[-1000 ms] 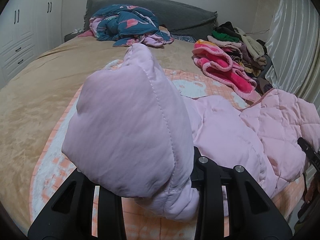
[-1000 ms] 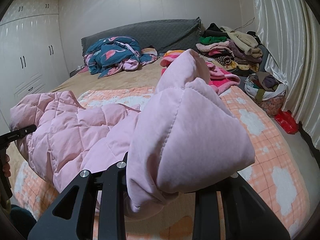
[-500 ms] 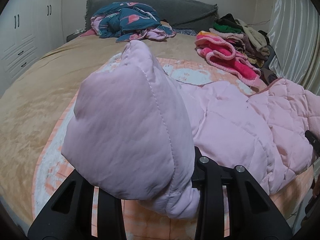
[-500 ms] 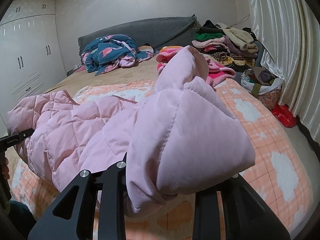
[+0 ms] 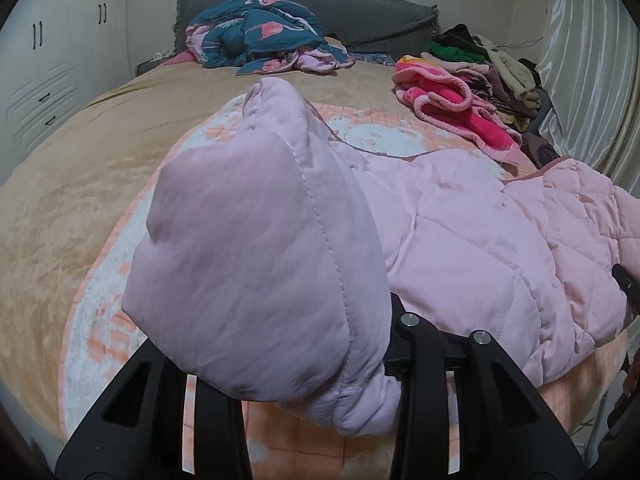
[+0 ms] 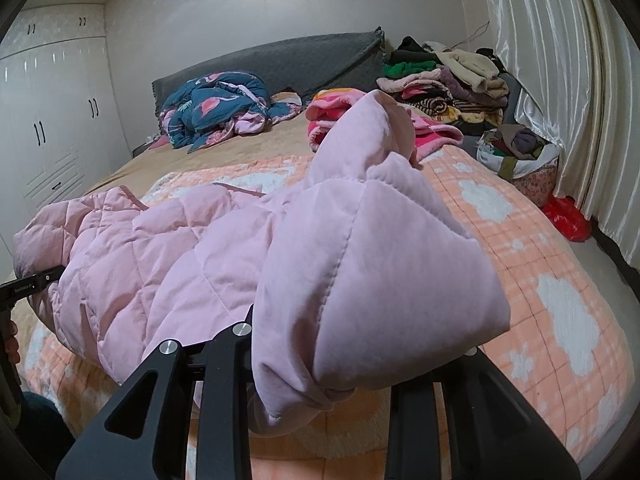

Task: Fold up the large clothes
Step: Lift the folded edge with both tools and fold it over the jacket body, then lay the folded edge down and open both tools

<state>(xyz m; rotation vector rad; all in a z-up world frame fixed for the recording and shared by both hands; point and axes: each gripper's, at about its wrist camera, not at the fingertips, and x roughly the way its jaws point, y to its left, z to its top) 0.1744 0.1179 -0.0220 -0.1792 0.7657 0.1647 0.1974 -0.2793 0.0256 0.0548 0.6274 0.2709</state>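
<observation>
A large pale pink quilted jacket [image 5: 472, 232] is stretched across the near end of the bed, over an orange and white blanket [image 5: 92, 320]. My left gripper [image 5: 316, 392] is shut on one bunched end of the jacket, which bulges over the fingers and hides the tips. My right gripper [image 6: 320, 396] is shut on the other end of the jacket [image 6: 168, 248], whose fabric drapes over the fingers. The other gripper shows at the edge of each view.
A blue patterned quilt [image 5: 260, 36] lies at the grey headboard. A pink fleece pile [image 5: 452, 100] and stacked clothes [image 6: 444, 80] sit at the far right. A basket of clothes [image 6: 520, 160] and a red bag [image 6: 568, 216] stand on the floor by the curtain. White wardrobes [image 6: 48, 140] line the left wall.
Both grippers have lowered and moved forward with the jacket; its body now lies flatter and more spread on the blanket. Both grips are unchanged.
</observation>
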